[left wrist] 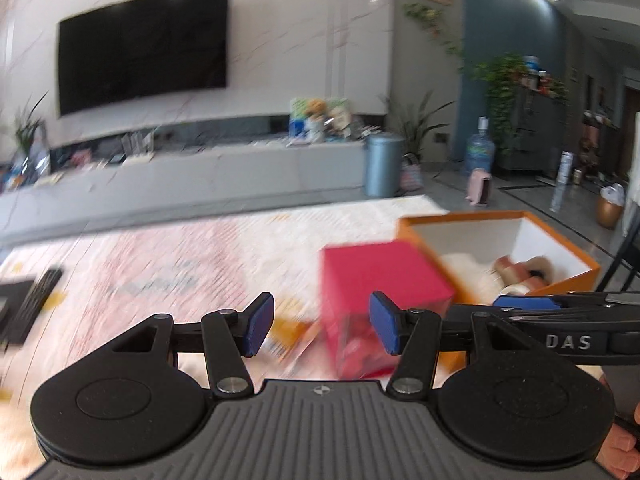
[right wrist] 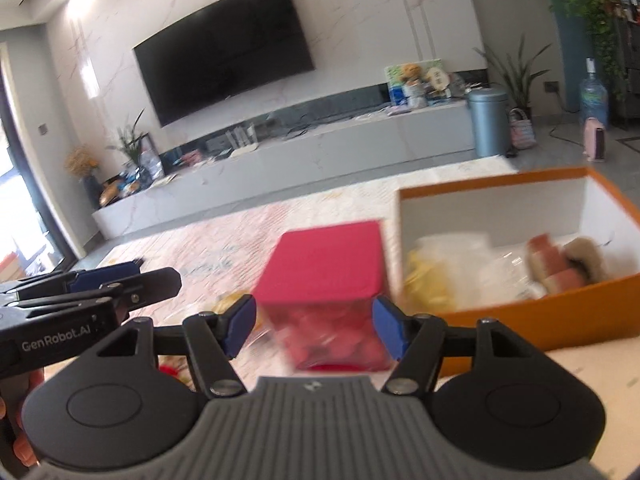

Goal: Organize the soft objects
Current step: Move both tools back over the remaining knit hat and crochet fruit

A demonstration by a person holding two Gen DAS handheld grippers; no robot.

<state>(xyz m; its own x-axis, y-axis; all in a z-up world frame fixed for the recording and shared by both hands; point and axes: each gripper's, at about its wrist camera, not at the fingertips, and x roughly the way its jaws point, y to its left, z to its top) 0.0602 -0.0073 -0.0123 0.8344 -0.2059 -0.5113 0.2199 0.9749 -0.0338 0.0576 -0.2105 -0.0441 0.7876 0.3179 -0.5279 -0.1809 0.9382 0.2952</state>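
1. Beneath the orange box [right wrist: 520, 320], a pale patterned rug [left wrist: 180, 256] carries everything; both views are blurred.
2. Behind the box, across the room, a black TV [right wrist: 224, 52] hangs on a marbled wall above a long grey cabinet [right wrist: 320, 148].
3. Box itself: open-topped, white inside, standing on the rug. Within it lie soft things: a pink and tan plush [right wrist: 568, 264] toward its right end, something yellow [right wrist: 428, 280] at its left end, and clear wrapping between them.
4. Just left of the box, touching or nearly touching its wall, stands a red cube [right wrist: 324, 268] with a clear front showing red pieces inside.
5. Left tongs [left wrist: 322, 326] hang above the rug left of the box, blue pads apart, nothing between them; the cube shows beyond the gap, and whether it is touched cannot be told.
6. Right tongs [right wrist: 316, 326] sit near the box's front left corner, pads apart, framing the cube without gripping it.
7. Left of the box, far off at the rug's edge, lies a black remote [left wrist: 36, 304].
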